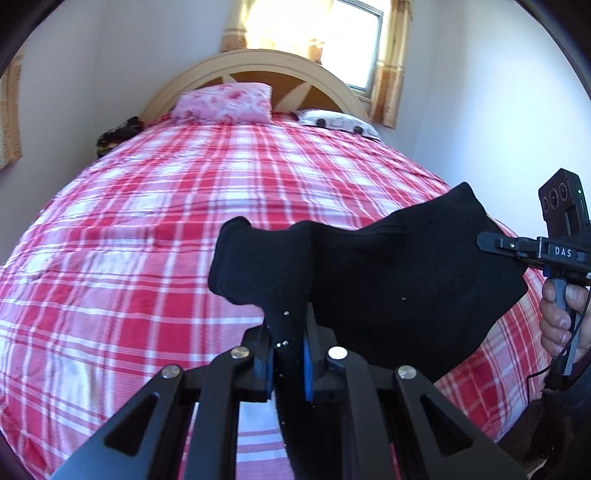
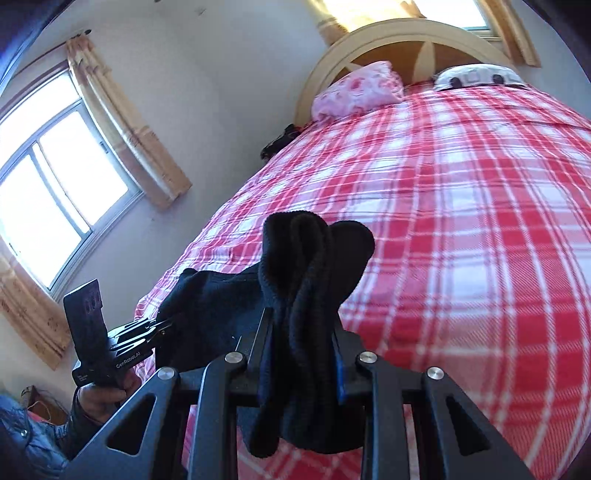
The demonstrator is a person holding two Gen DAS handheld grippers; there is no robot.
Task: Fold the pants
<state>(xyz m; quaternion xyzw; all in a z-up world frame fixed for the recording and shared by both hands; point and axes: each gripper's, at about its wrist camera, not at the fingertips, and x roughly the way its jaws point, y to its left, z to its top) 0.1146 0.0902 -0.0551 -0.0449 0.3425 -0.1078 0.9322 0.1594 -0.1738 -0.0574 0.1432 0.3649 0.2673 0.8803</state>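
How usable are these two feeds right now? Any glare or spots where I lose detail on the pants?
Left wrist view: the window is blown out, and the black pants read as a flat silhouette with fold lines barely visible. Right wrist view: the side window is overexposed; the knit texture shows near the right hand-held gripper. Both: fisheye bulges the plaid bed; corners vignetted.

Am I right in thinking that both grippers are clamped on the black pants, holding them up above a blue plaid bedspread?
Not quite: the bedspread is red and white plaid, not blue, as the left wrist view shows. The rest holds: the left gripper and right gripper are both clamped on the black pants, holding them up above it.
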